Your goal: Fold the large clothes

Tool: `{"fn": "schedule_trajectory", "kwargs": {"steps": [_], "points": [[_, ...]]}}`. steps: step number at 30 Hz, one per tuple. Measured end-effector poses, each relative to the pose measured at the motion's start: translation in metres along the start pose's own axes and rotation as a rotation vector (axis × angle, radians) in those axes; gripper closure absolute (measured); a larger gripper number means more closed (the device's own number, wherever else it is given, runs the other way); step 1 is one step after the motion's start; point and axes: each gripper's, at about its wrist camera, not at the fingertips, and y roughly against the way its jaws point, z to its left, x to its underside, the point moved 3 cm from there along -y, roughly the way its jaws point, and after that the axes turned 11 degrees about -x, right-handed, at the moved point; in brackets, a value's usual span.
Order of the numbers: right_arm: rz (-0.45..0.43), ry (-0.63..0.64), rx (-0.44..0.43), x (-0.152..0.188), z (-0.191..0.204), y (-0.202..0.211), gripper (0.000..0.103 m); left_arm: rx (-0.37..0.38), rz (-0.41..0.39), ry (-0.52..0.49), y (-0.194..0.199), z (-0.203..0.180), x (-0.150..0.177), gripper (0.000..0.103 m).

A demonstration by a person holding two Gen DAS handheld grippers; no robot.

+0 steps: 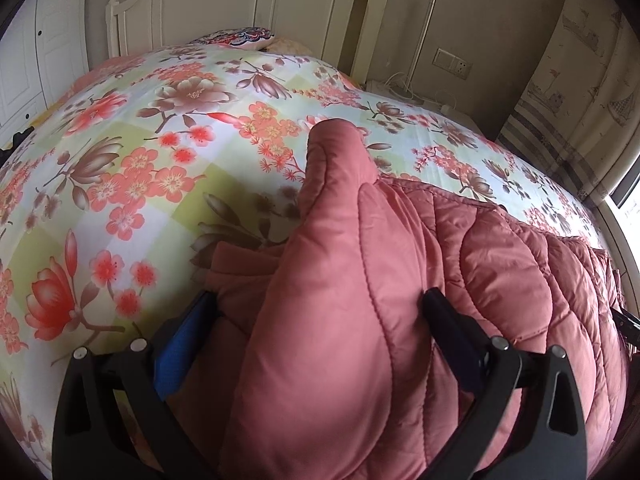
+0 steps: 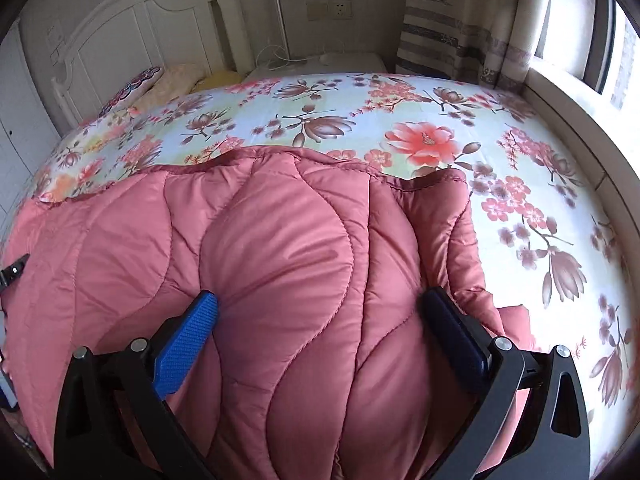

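Note:
A pink quilted down jacket (image 1: 460, 260) lies on a bed with a floral sheet (image 1: 140, 140). My left gripper (image 1: 320, 304) has its jaws spread wide around a thick bunch of the jacket, with a sleeve or fold (image 1: 340, 168) rising between them. My right gripper (image 2: 320, 304) likewise has its wide-set jaws around a thick bundle of the jacket (image 2: 280, 248) near its right edge. The blue pads (image 2: 188, 340) press into the fabric. The jacket's far hem (image 2: 280, 154) lies across the floral sheet (image 2: 500, 152).
A white headboard (image 1: 240, 4) and pillows (image 1: 240, 38) stand at the far end of the bed. A bedside cabinet with cables (image 2: 320, 64), a wall socket (image 2: 328, 10), a curtain (image 2: 460, 20) and a window (image 2: 600, 40) are at the right.

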Motion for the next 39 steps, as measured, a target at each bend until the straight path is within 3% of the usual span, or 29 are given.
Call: {"fn": "schedule_trajectory", "kwargs": {"steps": [2, 5, 8, 9, 13, 18, 20, 22, 24, 27, 29, 32, 36, 39], "points": [[0.002, 0.010, 0.012, 0.000, 0.001, -0.001, 0.004, -0.037, 0.003, 0.003, 0.010, -0.001, -0.006, 0.002], [0.008, 0.010, 0.016, -0.001, 0.001, -0.004, 0.004, -0.078, -0.088, 0.014, 0.042, -0.010, -0.026, 0.002], [0.004, 0.014, 0.018, 0.000, 0.003, -0.002, 0.004, -0.120, -0.194, -0.085, 0.056, -0.043, -0.047, 0.002], [0.001, 0.013, 0.015, 0.001, 0.002, -0.001, 0.004, -0.152, -0.194, -0.150, 0.046, -0.060, -0.051, 0.002], [-0.002, 0.010, 0.013, 0.003, 0.001, 0.001, 0.004, -0.155, -0.043, -0.296, -0.019, -0.099, -0.041, 0.002], [0.014, -0.014, 0.022, -0.001, 0.001, 0.010, 0.005, -0.125, -0.008, -0.270, -0.035, -0.100, -0.037, 0.002], [-0.050, -0.006, 0.052, -0.006, 0.017, 0.033, 0.005, -0.119, -0.007, -0.266, -0.036, -0.099, -0.036, 0.002], [-0.124, 0.041, -0.033, -0.010, 0.043, 0.054, 0.005, -0.130, -0.013, -0.272, -0.036, -0.099, -0.036, 0.002], [-0.142, 0.130, -0.092, -0.010, 0.080, 0.061, 0.005, -0.136, -0.019, -0.274, -0.035, -0.099, -0.036, 0.002], [-0.048, 0.290, -0.099, 0.000, 0.128, 0.032, 0.005, -0.131, -0.018, -0.269, -0.033, -0.100, -0.032, 0.002], [0.045, 0.307, -0.076, 0.014, 0.137, -0.009, 0.005, -0.128, -0.018, -0.265, -0.033, -0.100, -0.033, 0.002], [0.006, 0.269, -0.128, 0.015, 0.130, -0.018, 0.004, -0.116, -0.007, -0.249, -0.036, -0.097, -0.035, 0.002], [-0.027, 0.201, -0.090, 0.015, 0.119, 0.023, 0.005, -0.126, -0.020, -0.233, -0.025, -0.093, -0.038, 0.002], [-0.141, 0.151, -0.235, 0.037, 0.108, 0.081, 0.005, -0.055, -0.126, -0.176, 0.023, -0.089, -0.036, 0.002]]}}
